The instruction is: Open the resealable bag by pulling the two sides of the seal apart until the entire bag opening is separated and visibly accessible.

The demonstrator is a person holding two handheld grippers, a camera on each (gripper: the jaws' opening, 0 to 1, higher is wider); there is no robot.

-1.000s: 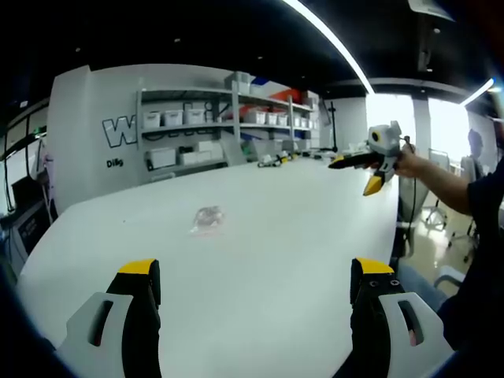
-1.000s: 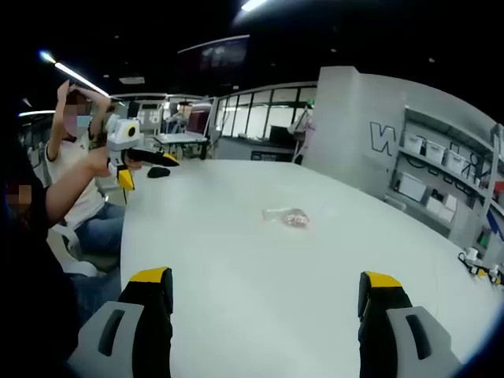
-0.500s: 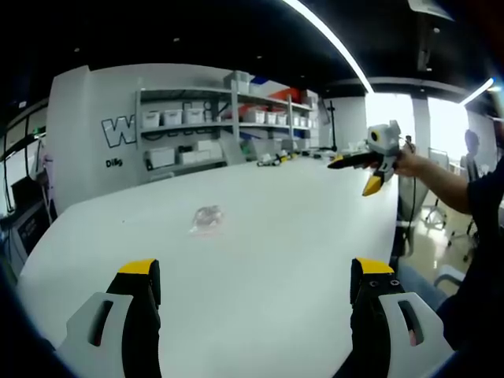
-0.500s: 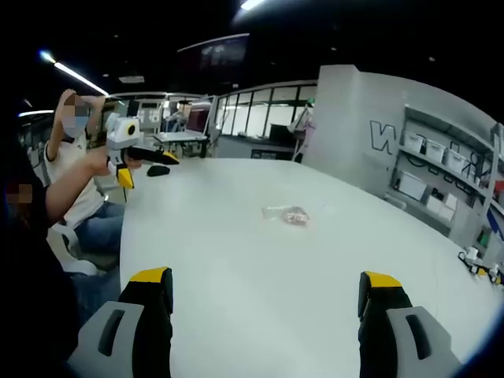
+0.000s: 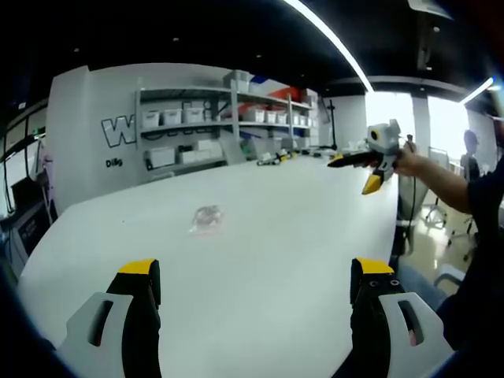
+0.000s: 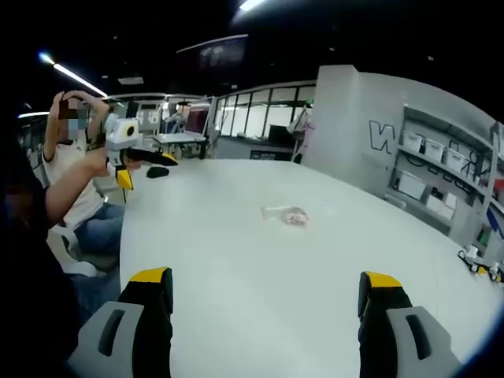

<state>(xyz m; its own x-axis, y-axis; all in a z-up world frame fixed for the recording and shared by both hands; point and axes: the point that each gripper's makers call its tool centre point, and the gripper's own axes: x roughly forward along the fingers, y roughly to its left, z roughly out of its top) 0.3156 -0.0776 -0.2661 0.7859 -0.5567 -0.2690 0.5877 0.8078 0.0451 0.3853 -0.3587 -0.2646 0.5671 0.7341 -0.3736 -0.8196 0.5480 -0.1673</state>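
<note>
Left gripper (image 5: 256, 287): jaws spread wide, nothing between them, rising from the bottom of the left gripper view. The resealable bag (image 5: 208, 220) lies flat on the white table (image 5: 299, 236), left of centre in that view — ahead of my jaws, slightly to their left, well apart. At the right of the same view, the right gripper (image 5: 367, 161) is held up over the table's far edge. In the right gripper view, its own jaws (image 6: 268, 295) are likewise parted and empty; the bag (image 6: 287, 214) sits near centre, ahead and well apart, its long axis roughly side to side. Neither hand looks clearly nearer. The seal edge is too small and blurred to locate — contents just a pinkish smudge. Shelving (image 5: 213, 126) behind.
</note>
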